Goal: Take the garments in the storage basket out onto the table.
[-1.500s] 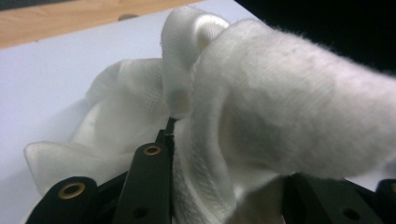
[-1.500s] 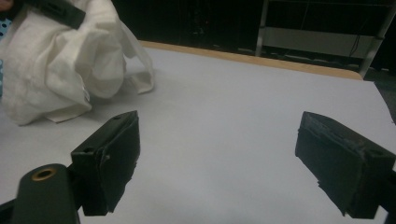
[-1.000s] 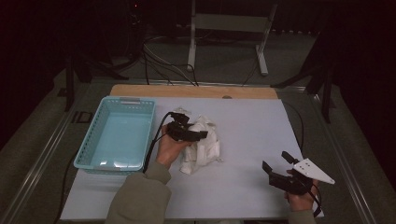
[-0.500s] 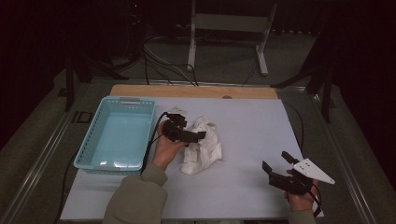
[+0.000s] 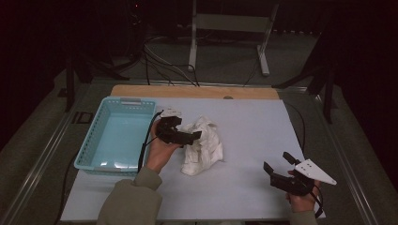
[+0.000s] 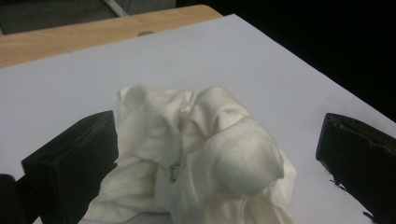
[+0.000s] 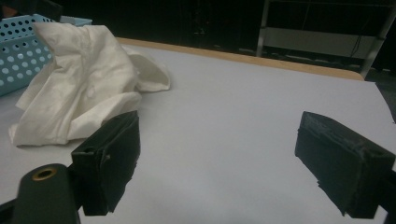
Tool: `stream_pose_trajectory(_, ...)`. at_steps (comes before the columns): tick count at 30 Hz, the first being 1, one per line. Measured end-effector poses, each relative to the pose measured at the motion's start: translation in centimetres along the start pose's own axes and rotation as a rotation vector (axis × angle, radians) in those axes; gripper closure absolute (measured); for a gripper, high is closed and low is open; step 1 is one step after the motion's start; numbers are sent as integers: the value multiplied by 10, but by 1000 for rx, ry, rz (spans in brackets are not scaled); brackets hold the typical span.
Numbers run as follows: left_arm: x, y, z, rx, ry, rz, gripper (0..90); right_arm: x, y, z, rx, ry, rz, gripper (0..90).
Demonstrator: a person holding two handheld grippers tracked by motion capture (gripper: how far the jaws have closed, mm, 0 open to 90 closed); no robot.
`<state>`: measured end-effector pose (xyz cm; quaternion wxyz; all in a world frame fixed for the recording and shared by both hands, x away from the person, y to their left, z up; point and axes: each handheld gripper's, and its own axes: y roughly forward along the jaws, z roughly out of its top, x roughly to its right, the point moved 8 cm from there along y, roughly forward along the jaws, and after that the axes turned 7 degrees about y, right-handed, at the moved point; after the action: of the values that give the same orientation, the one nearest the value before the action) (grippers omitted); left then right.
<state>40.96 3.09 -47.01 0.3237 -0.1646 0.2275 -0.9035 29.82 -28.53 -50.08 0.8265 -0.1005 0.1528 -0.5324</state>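
Note:
A crumpled white cloth [image 5: 202,145] lies near the middle of the white table [image 5: 244,131]. My left gripper [image 5: 190,136] hovers at the cloth's left side, open, its jaws wide on either side of the cloth [image 6: 196,158] without touching it. My right gripper [image 5: 278,169] is held near the table's front right corner, open, nothing between its jaws. From there the cloth [image 7: 84,79] lies far off to the left.
A light blue perforated basket [image 5: 117,136] stands at the table's left, beside the left hand, and nothing shows inside it. A wooden strip [image 5: 197,92] runs along the far edge. Cables and a metal stand [image 5: 225,28] sit on the floor beyond.
My left gripper has drawn slightly back and left from over the cloth. The right gripper has stayed put.

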Motion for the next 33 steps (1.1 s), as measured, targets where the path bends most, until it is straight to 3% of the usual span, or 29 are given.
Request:
stream_pose_trajectory(5, -4, -14, 2, 9, 23, 28, 0, 0, 0, 0, 0, 0, 0, 142)
stream_pose_trajectory(16, -20, -50, 6, 62, 11, 71, 0, 0, 0, 0, 0, 1, 1, 142)
stream_pose_trajectory(33, -40, -99, -7, 106, 13, 154, 0, 0, 0, 0, 1, 4, -2, 142)
